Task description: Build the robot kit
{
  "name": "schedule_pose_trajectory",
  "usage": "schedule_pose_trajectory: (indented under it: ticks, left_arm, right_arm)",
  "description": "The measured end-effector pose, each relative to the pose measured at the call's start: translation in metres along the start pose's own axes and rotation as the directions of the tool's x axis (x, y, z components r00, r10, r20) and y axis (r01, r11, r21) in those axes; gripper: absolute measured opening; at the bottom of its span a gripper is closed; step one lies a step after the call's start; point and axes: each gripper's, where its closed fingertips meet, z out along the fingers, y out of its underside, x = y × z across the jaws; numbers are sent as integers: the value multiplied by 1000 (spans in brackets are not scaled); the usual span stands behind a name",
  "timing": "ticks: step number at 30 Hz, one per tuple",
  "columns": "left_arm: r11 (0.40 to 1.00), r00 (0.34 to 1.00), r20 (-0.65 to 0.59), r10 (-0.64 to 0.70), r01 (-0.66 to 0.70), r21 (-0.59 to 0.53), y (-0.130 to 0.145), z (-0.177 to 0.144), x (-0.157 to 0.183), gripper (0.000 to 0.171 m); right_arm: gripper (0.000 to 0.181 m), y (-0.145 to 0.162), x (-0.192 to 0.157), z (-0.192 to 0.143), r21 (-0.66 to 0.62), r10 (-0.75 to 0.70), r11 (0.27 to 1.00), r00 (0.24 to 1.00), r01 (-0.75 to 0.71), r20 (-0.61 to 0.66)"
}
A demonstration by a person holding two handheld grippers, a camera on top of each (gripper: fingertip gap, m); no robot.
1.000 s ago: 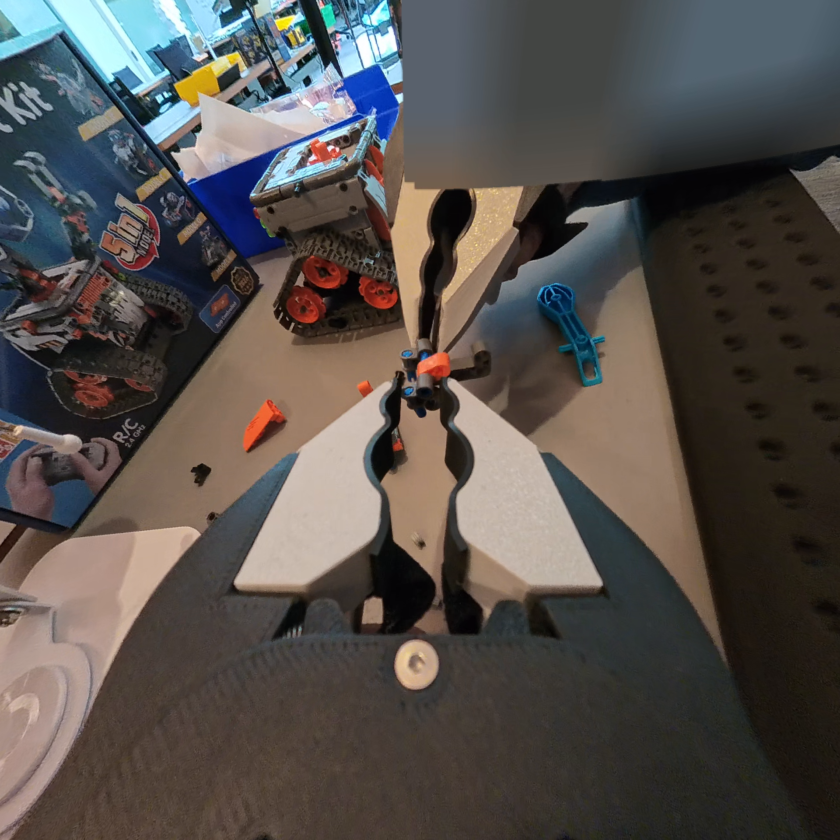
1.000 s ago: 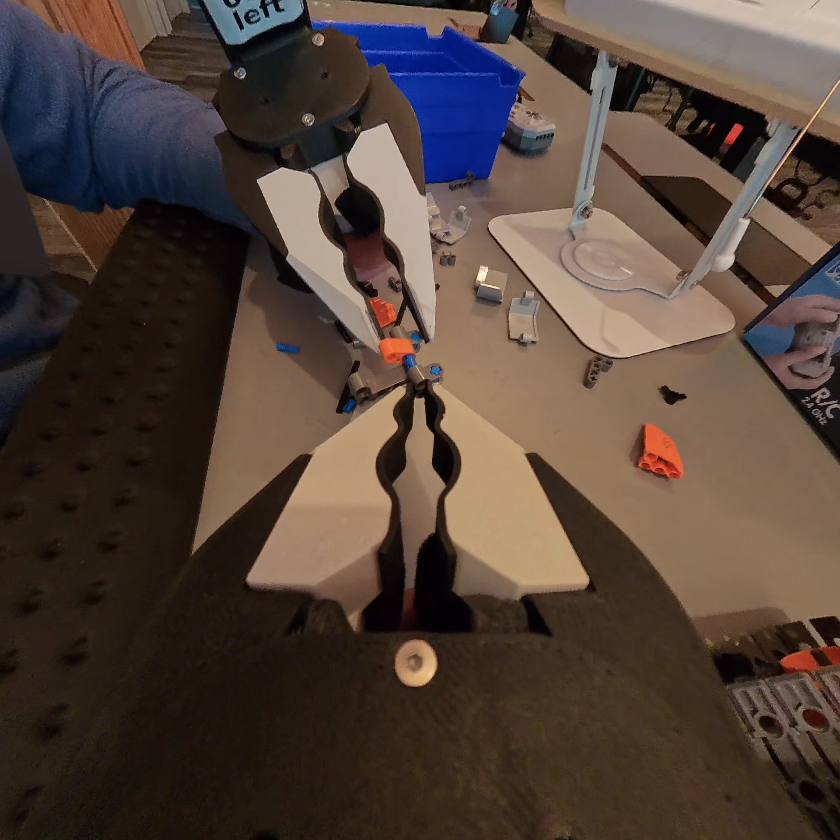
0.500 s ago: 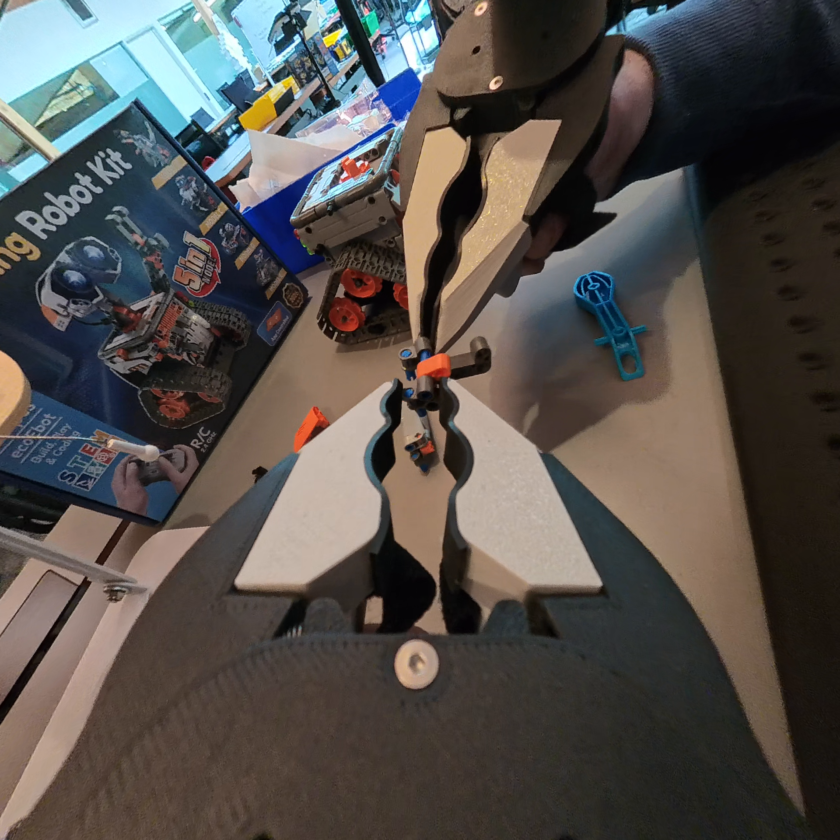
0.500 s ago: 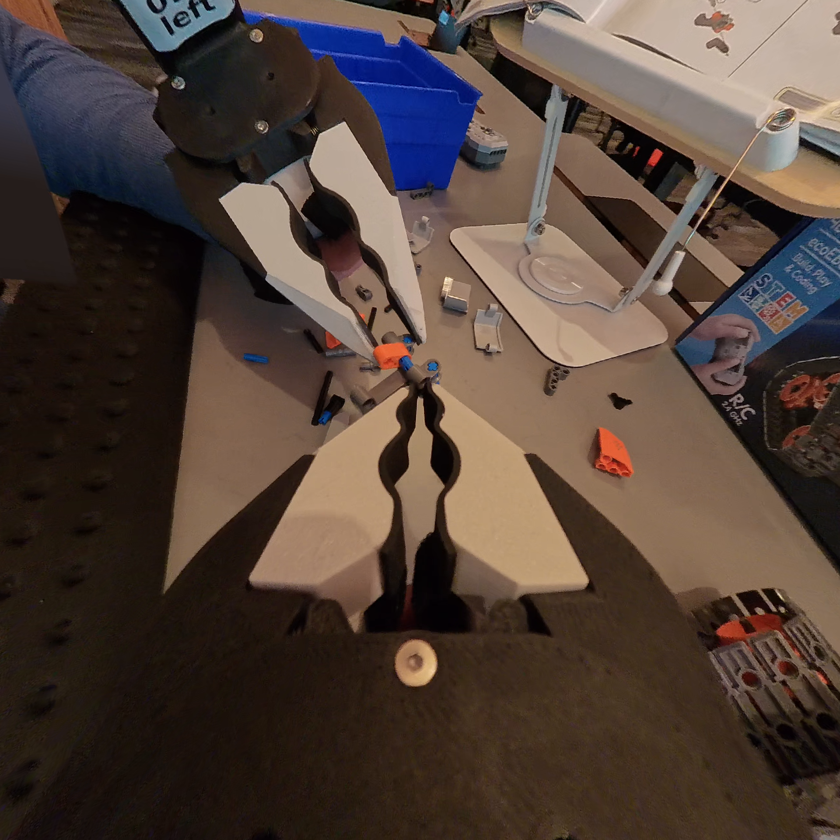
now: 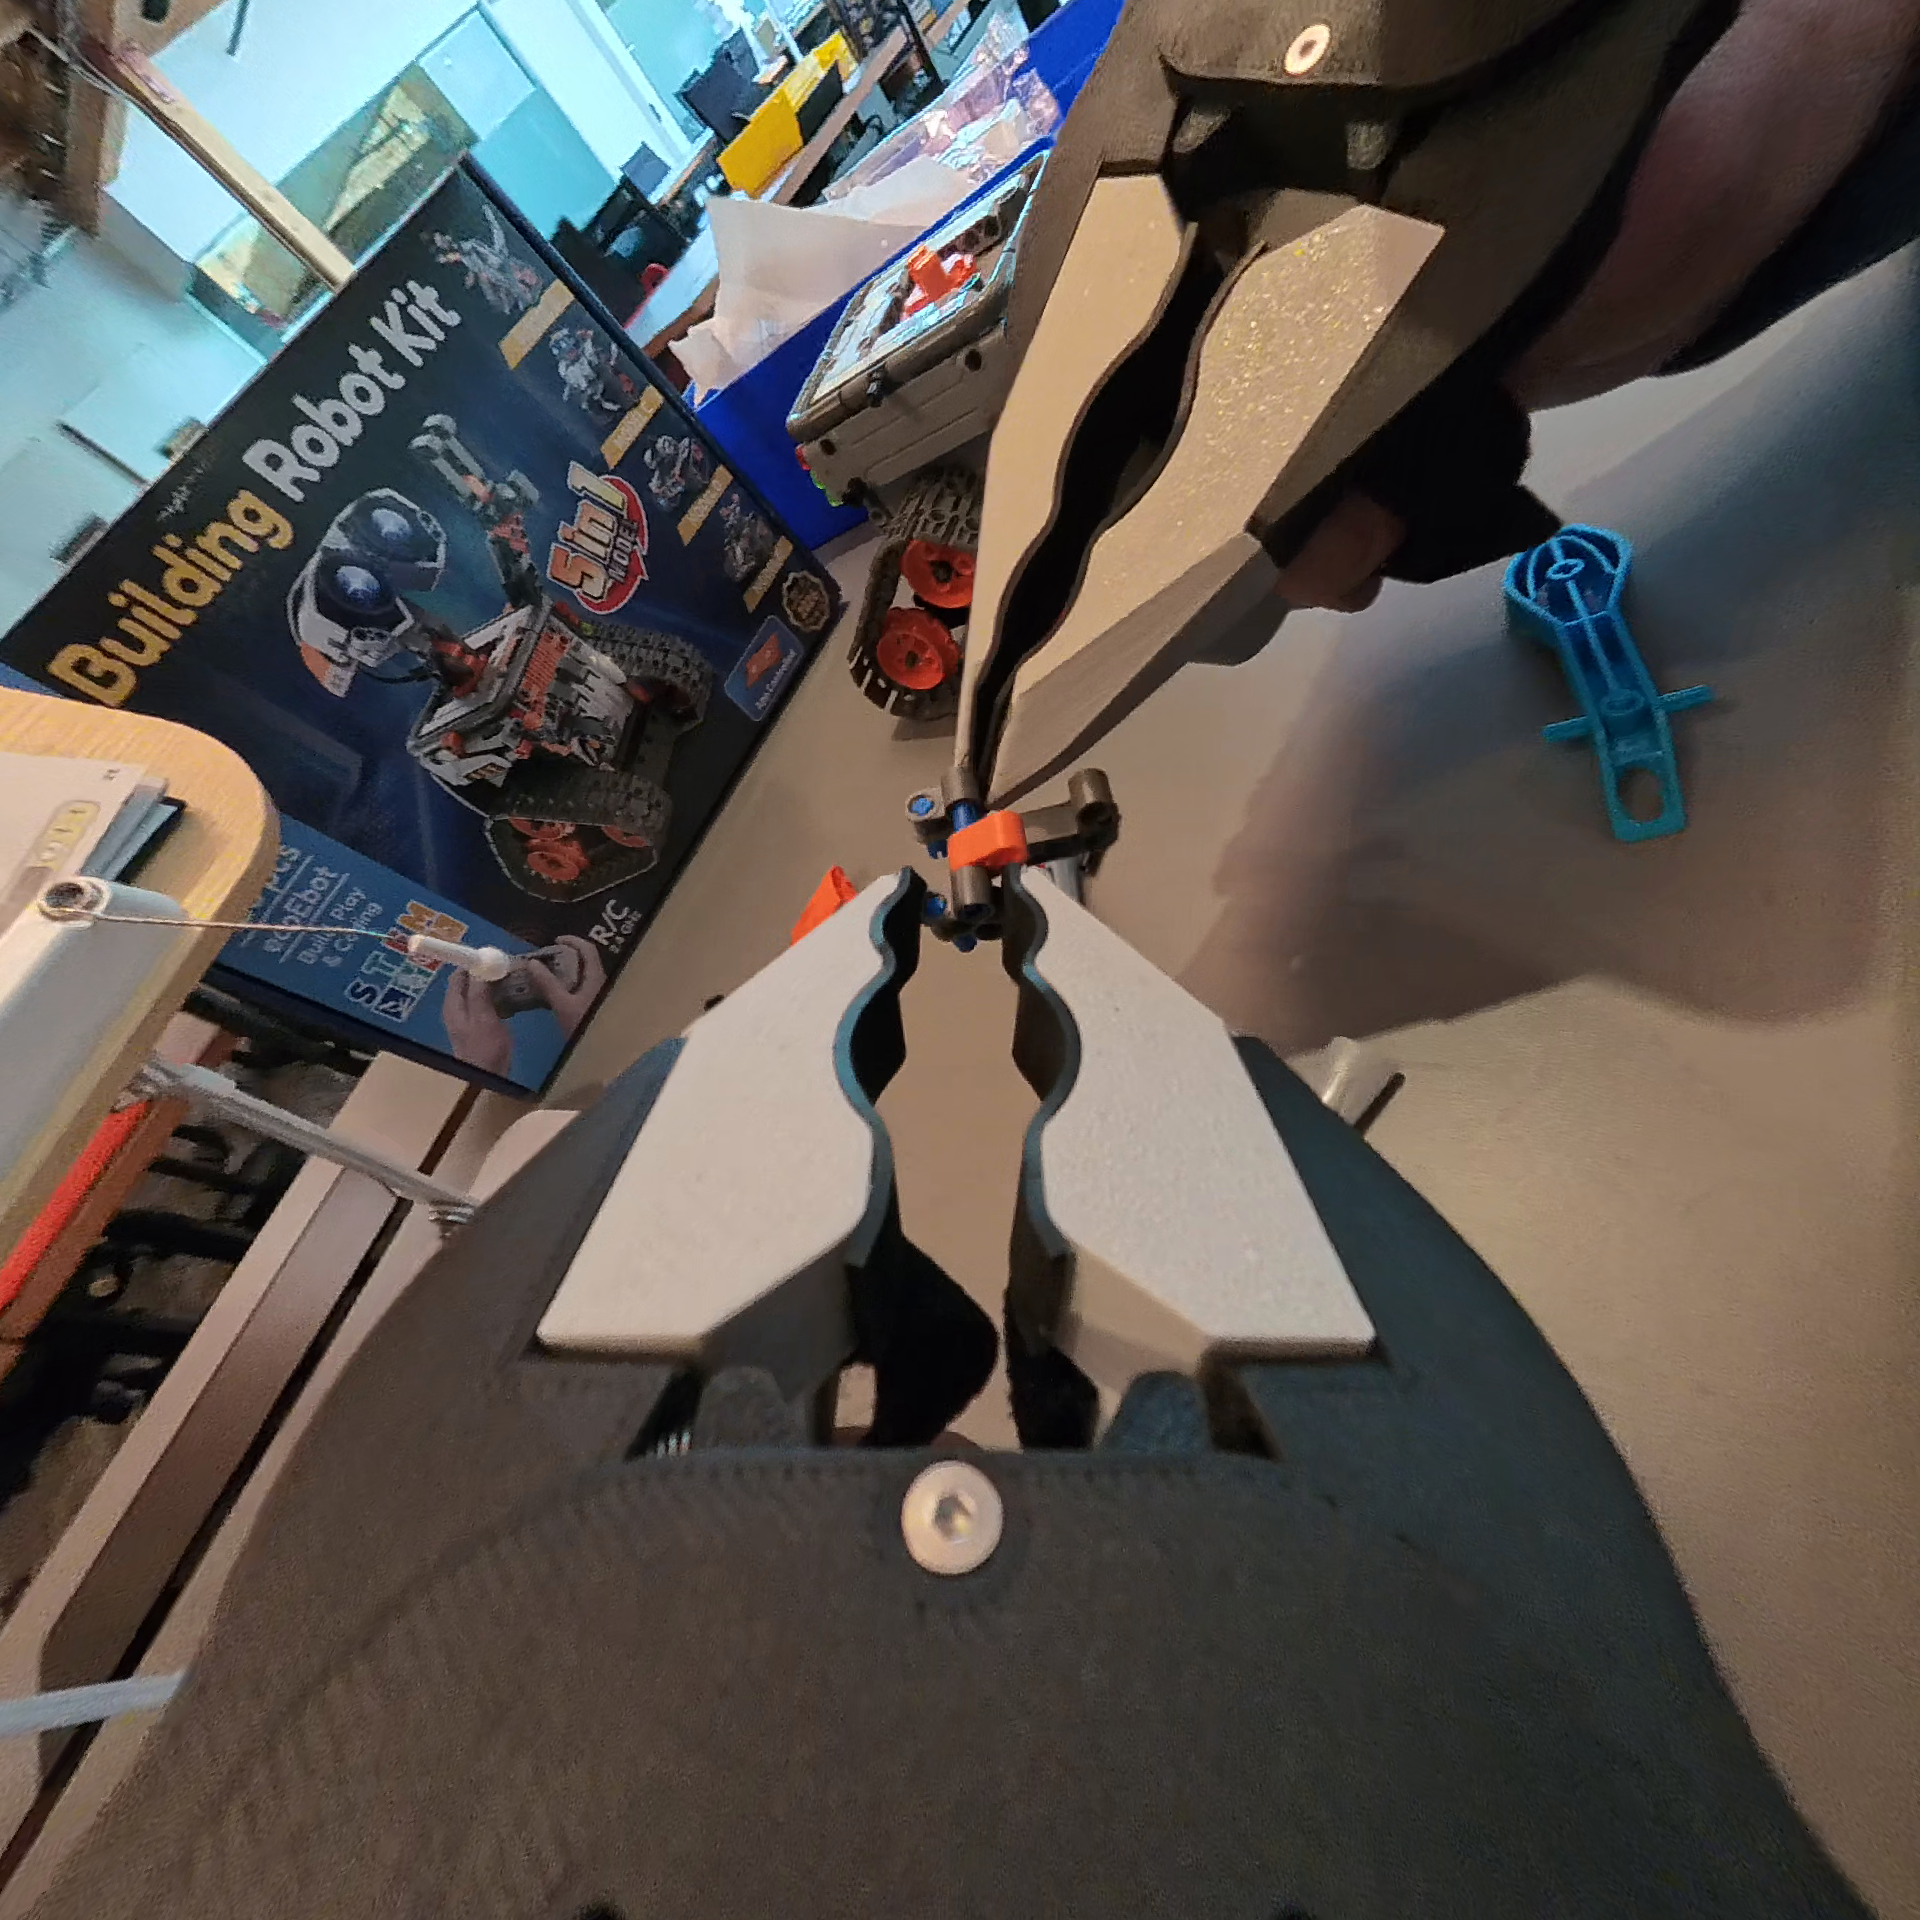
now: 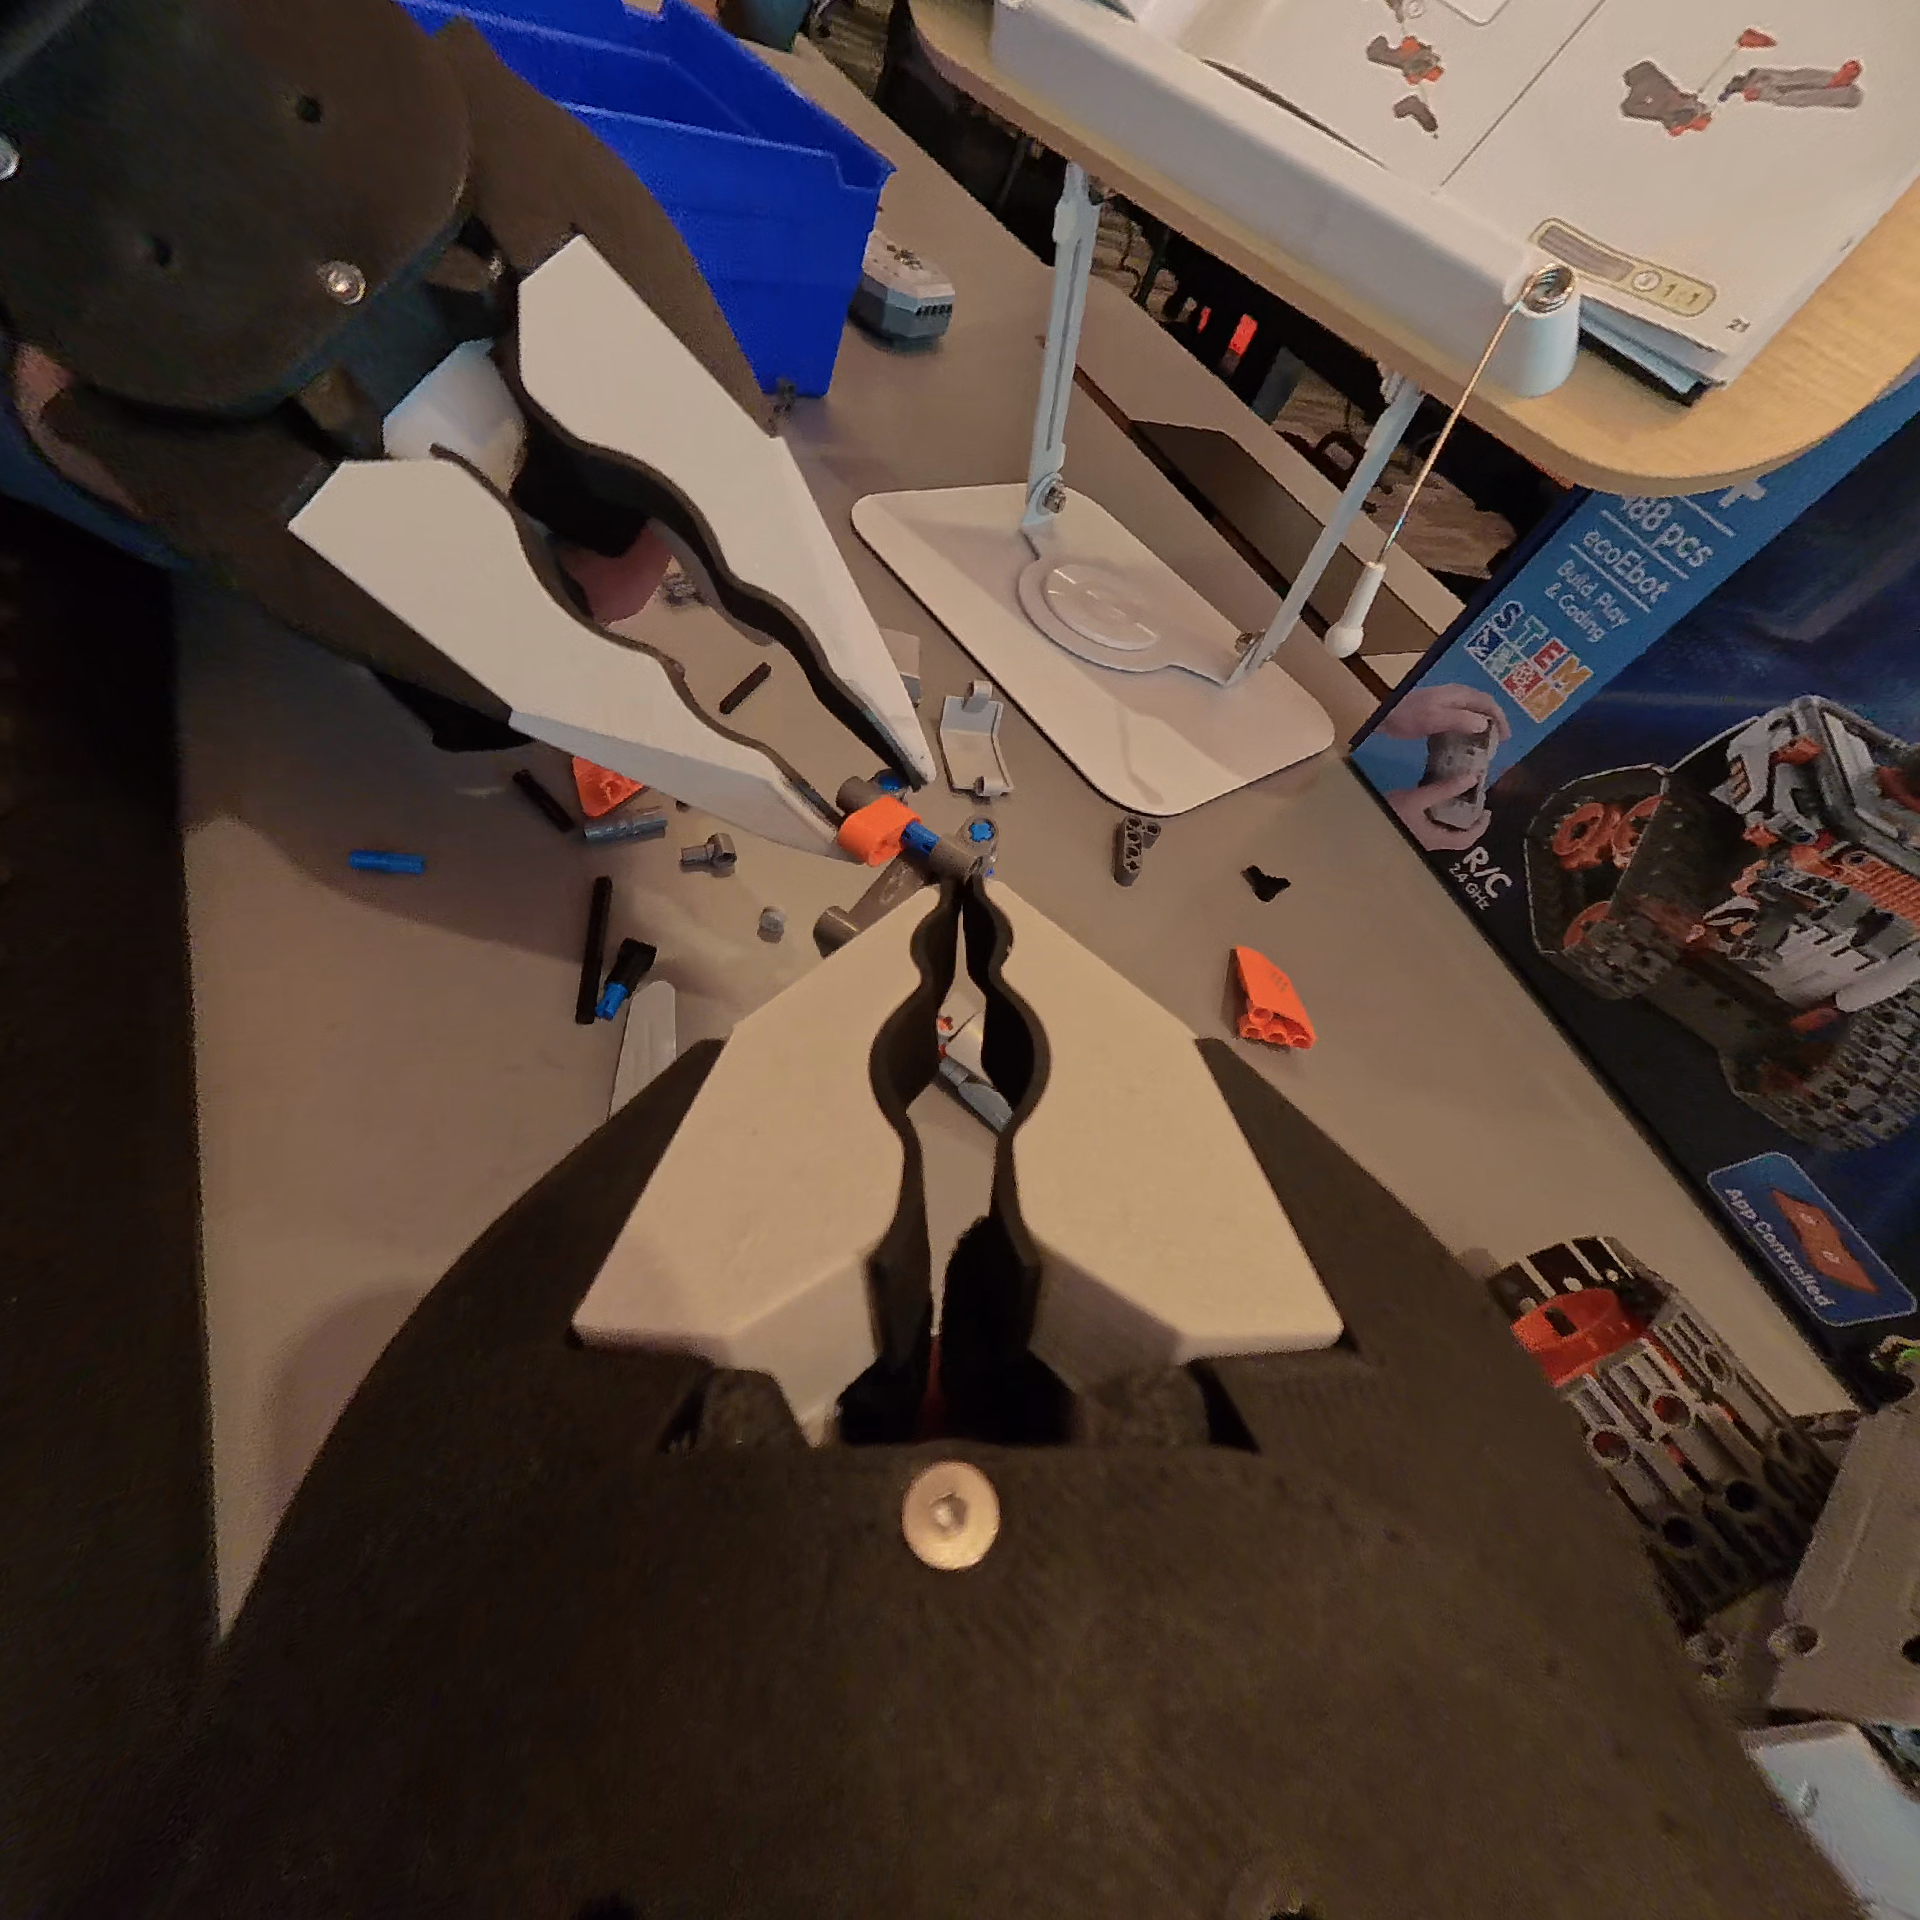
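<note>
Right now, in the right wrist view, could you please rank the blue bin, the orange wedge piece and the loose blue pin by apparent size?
1. blue bin, by far
2. orange wedge piece
3. loose blue pin

The bin lies farther away yet looks largest.

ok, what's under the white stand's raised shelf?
Under the raised shelf: its white base plate on the table, two support rods, a hanging cord. Anything behind the blue kit box is hidden.

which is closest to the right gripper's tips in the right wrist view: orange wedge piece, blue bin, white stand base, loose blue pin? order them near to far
From the right gripper:
1. Orange wedge piece, on the table just to its right.
2. Loose blue pin, out to the left.
3. White stand base, ahead and to the right.
4. Blue bin, far back on the left.
</note>
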Motion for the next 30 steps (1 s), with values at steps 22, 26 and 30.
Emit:
schedule_pose_trajectory:
  ticks: [22,26,30]
  left_arm:
    - [988,978,-209,20,-51,-147,41,-11,18,8]
    - [990,969,-247,20,-54,-134,38,-28,24,8]
    - [996,925,-380,-15,-20,-88,27,-54,48,8]
  right_arm:
    - [2,29,-77,-16,-153,-36,982,898,114,438]
    - [17,38,-108,-19,-183,-30,971,835,155,549]
    - [15,38,-126,-17,-187,-32,966,804,176,594]
